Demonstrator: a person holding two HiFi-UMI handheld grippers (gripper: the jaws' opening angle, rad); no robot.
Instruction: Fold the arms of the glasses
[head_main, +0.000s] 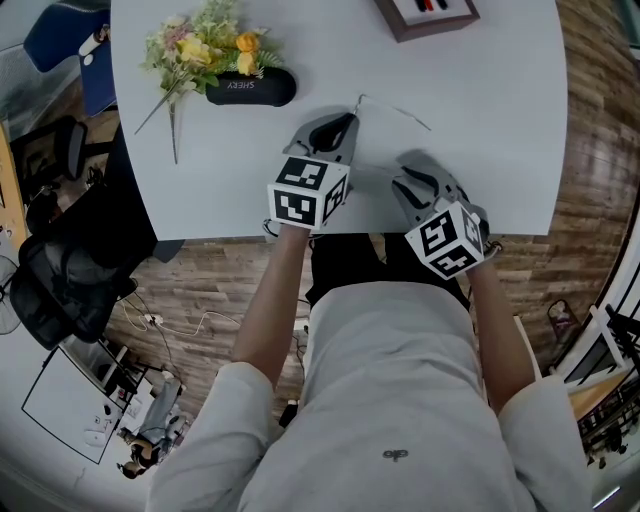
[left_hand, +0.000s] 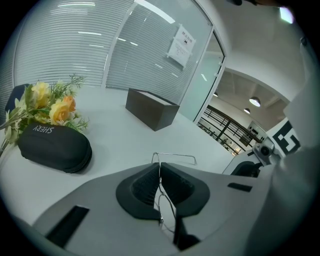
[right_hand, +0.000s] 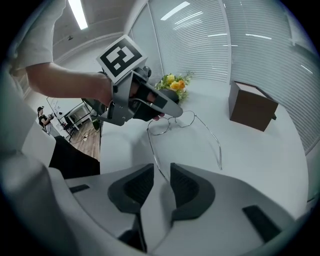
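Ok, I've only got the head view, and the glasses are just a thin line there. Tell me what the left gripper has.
Observer: The left gripper is shut on the front of the glasses, by a lens rim.
Operator: Now the right one.
Observer: The right gripper stands open. The near arm runs into the gap between its jaws, but the pads aren't pressing on it.
Operator: Report the other arm.
Observer: The far arm sticks out unfolded, with its tip curved downward.
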